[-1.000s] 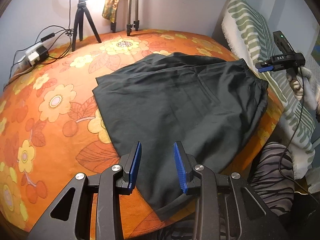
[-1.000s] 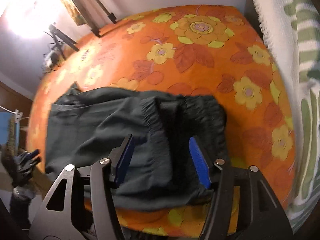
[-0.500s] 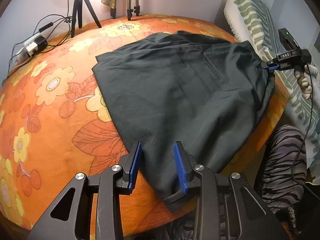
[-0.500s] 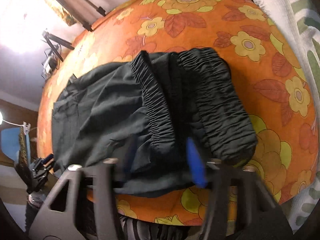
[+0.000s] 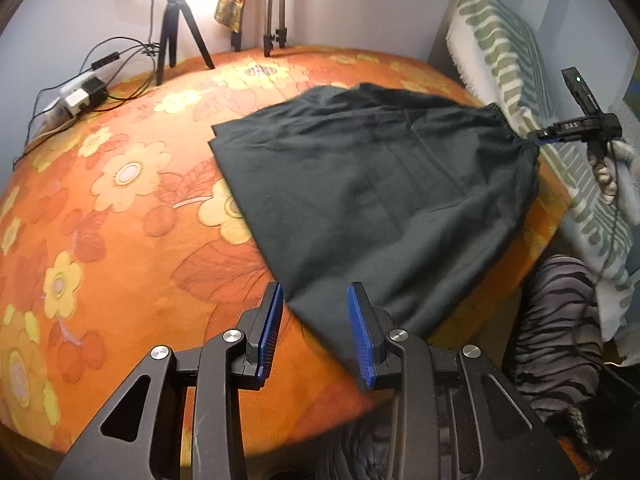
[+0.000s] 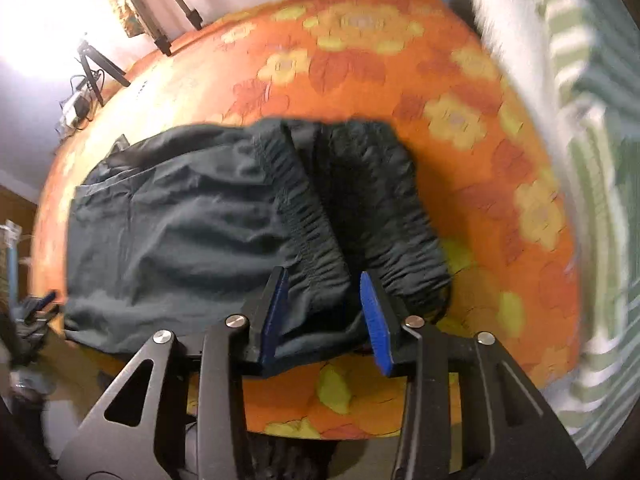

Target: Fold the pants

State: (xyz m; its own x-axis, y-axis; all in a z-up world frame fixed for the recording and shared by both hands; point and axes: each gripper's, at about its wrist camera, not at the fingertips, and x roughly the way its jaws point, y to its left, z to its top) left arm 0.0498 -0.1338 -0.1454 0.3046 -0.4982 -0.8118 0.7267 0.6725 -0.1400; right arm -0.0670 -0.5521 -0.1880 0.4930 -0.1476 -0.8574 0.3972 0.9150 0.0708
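Note:
Dark pants lie spread flat on the orange flowered bedspread. Their hem corner sits at the bed's near edge between the blue pads of my left gripper, which is open and not pressing the cloth. In the right wrist view the gathered elastic waistband runs down between the fingers of my right gripper. Its jaws are opening, with a fold of the waist cloth in the gap. From the left wrist view the right gripper sits at the waistband corner, held by a gloved hand.
Two tripods and a power strip with cables stand at the back left by the wall. A green-and-white striped blanket borders the bed on the right. A leg in striped trousers is at the near edge.
My right gripper came down over the waistband, which now lies between its fingers, and its jaws stand narrower than a second ago. The left gripper shifted to the hem corner, its gap unchanged.

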